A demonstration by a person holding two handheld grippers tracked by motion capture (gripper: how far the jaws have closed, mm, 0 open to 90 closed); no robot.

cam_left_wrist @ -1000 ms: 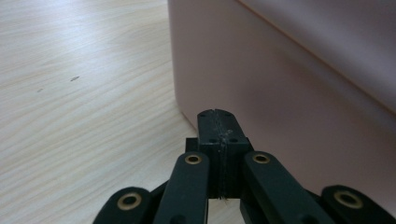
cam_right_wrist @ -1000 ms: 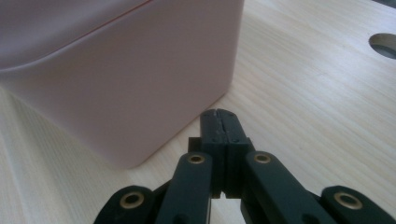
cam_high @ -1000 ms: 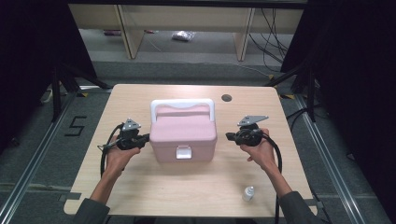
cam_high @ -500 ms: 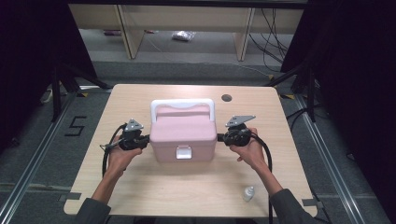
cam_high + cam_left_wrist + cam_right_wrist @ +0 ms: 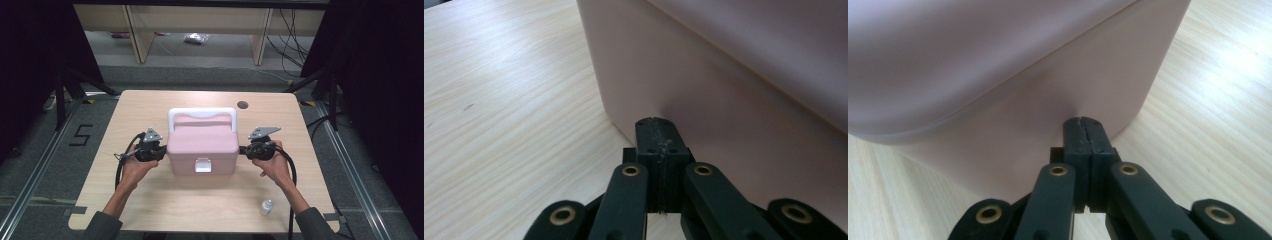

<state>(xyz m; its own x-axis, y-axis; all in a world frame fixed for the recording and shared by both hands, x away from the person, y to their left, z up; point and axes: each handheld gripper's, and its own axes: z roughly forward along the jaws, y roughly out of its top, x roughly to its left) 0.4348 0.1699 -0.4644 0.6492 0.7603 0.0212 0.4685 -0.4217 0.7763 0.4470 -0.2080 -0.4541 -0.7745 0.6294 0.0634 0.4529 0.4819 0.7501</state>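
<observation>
While both sets of jaws are pressed together empty, we brace our left gripper (image 5: pixel 161 153) and right gripper (image 5: pixel 244 150) against opposite ends of the pink box (image 5: pixel 202 145). We judge this a squeeze-to-move step. Next comes even inward pressure, then a slide or lift.

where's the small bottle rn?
High view: the small bottle stands on the table near its front edge, right side, beside the person's right forearm, apart from the pink box.

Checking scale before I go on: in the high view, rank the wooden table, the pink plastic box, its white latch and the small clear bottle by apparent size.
1. Light wooden table
2. Pink plastic box
3. White latch and small clear bottle: too alike to rank.
</observation>
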